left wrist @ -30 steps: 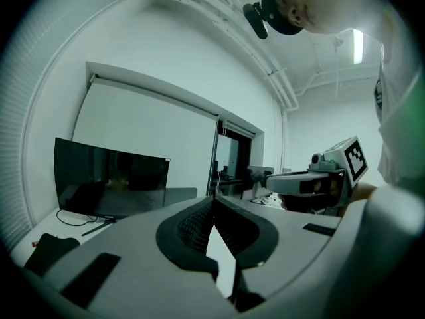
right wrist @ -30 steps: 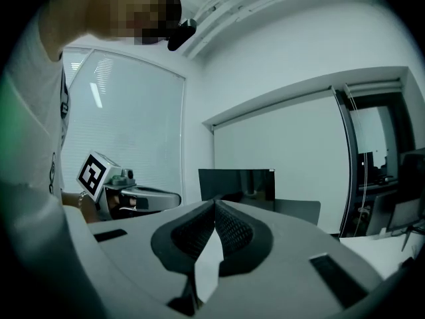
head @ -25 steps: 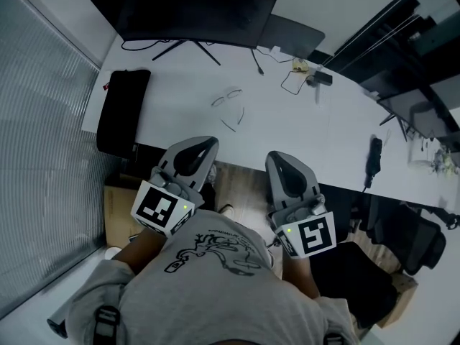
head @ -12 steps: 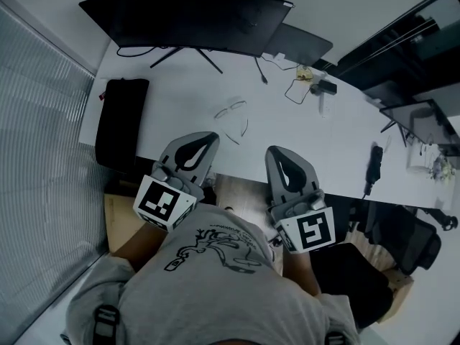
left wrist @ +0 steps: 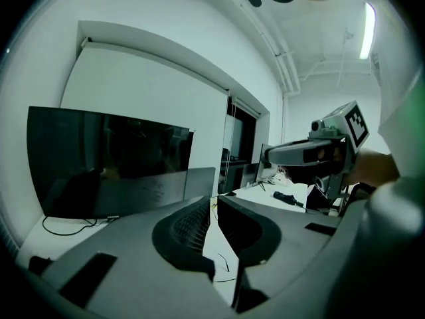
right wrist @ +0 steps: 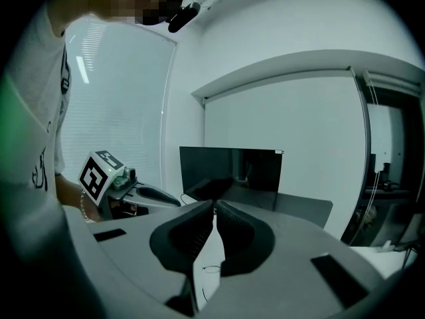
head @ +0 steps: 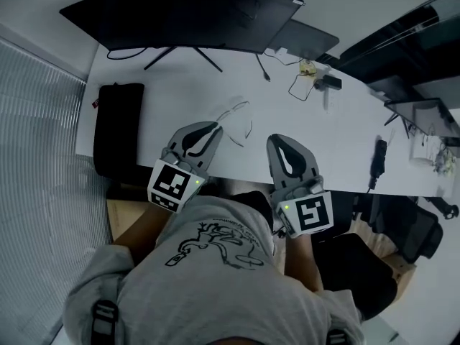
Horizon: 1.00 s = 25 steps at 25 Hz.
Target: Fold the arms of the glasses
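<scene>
Thin wire-framed glasses (head: 236, 118) lie on the white desk (head: 330, 139) with both arms spread open. My left gripper (head: 215, 128) reaches over the desk's near edge, its tips just short of the glasses' left side. The jaws are shut and empty. My right gripper (head: 277, 139) is also shut and empty, a short way to the right of the glasses. In the left gripper view one temple arm (left wrist: 223, 262) shows as a thin line between the jaws. A lens rim (right wrist: 212, 268) shows low in the right gripper view.
A wide dark monitor (head: 180, 16) stands at the back of the desk, a grey panel (head: 305, 38) beside it. A black bag (head: 115, 128) lies at the left end. Cables (head: 302, 85) and a black handset (head: 379, 160) lie to the right. A chair (head: 402, 228) stands off the desk's right end.
Both grippers have moved forward from in front of the desk to over its near edge, closer to the glasses. The glasses have not moved on the desk.
</scene>
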### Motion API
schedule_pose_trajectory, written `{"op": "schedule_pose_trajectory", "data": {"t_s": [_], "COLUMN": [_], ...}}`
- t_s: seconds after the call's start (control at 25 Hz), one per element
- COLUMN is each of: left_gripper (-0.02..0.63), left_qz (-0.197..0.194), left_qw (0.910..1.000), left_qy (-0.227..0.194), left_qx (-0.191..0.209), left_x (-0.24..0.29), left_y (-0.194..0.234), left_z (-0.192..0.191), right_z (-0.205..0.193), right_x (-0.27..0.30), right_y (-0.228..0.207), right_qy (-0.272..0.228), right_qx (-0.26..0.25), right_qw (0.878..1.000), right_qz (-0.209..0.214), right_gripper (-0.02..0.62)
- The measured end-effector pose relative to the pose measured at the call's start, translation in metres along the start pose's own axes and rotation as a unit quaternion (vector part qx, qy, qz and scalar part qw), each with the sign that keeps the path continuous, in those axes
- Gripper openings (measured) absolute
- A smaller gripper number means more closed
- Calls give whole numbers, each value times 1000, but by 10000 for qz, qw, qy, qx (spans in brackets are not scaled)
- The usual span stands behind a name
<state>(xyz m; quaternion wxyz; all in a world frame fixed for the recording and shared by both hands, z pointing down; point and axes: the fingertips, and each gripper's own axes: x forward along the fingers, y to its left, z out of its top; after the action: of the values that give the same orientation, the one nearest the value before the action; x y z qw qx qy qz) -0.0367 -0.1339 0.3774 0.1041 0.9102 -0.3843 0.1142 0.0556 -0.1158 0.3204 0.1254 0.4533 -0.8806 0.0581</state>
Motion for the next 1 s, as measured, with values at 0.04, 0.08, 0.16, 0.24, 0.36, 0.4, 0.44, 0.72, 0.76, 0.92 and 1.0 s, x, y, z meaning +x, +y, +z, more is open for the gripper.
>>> {"op": "schedule_pose_trajectory", "data": {"t_s": [0.04, 0.08, 0.16, 0.24, 0.36, 0.4, 0.44, 0.72, 0.76, 0.92, 1.0], "left_gripper": [43, 46, 60, 76, 86, 91, 92, 100, 100, 104, 106], "left_qz": [-30, -59, -114, -154, -150, -155, -174, -206, -219, -283, -355], "left_qw": [10000, 9999, 9994, 9985, 9967, 9957, 9944, 9853, 9841, 9791, 9760], "left_qy": [74, 145, 303, 482, 779, 897, 1025, 1692, 1761, 2012, 2147], "left_qx": [7, -7, -95, -219, -195, -170, -173, -95, -93, -51, -43], "left_x": [6, 11, 24, 37, 55, 60, 66, 98, 101, 115, 122], "left_y": [5, 9, 19, 28, 37, 40, 43, 61, 62, 69, 73], "left_z": [-7, -15, -32, -51, -84, -96, -109, -180, -186, -209, -221], "right_z": [-9, -18, -34, -51, -84, -97, -110, -195, -206, -242, -254], "right_x": [5, 10, 21, 31, 43, 48, 53, 76, 79, 92, 100], "right_y": [-4, -8, -17, -27, -43, -48, -52, -68, -70, -77, -79], "right_qy": [127, 225, 373, 505, 685, 762, 847, 1448, 1543, 1844, 1878], "right_qx": [-14, -6, 28, 52, 99, 92, 77, 104, 121, 201, 259], "right_qw": [9999, 9997, 9992, 9985, 9970, 9963, 9955, 9880, 9865, 9809, 9800], "right_qz": [-28, -63, -121, -195, -354, -391, -418, -518, -529, -587, -606], "right_gripper": [25, 25, 31, 37, 40, 38, 38, 38, 38, 38, 38]}}
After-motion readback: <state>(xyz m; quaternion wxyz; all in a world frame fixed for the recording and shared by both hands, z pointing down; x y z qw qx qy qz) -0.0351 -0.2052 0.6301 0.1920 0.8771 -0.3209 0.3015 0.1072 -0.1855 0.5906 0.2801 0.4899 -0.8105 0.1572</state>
